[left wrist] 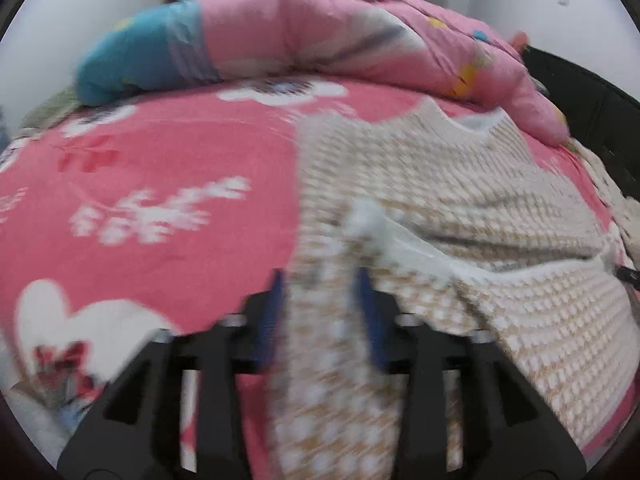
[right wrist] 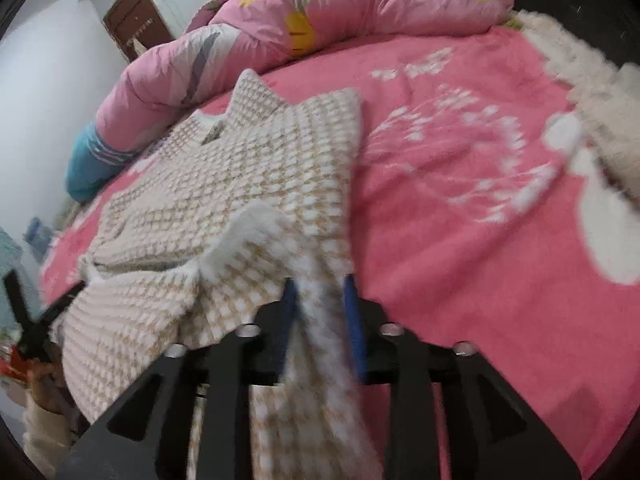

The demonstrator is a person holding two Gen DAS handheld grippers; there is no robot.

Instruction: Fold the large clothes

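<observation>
Closest to the lens in the left wrist view, the left gripper (left wrist: 320, 300) is sitting at the bottom centre with its blue-padded fingers (left wrist: 370, 320) spread apart. A strip of the checked knit sweater (left wrist: 460, 184) is running between them, but the pads aren't pinching it, so the grip is loose.

Same deal in the right wrist view: the right gripper (right wrist: 320, 304) is at the bottom centre, jaws parted, with a fuzzy white-edged fold of the sweater (right wrist: 224, 184) draping through the gap and hanging below. It's blurry, but the cloth looks slack, not squeezed.

Further out, the sweater is lying spread across the pink floral blanket (left wrist: 160, 184), filling the right half of the left view and the left half of the right view, collar pointing toward the far side.

At the back, a rumpled pink quilt (right wrist: 320, 12) is bunching along the top of both frames, with a blue end (left wrist: 132, 64) at the upper left.
</observation>
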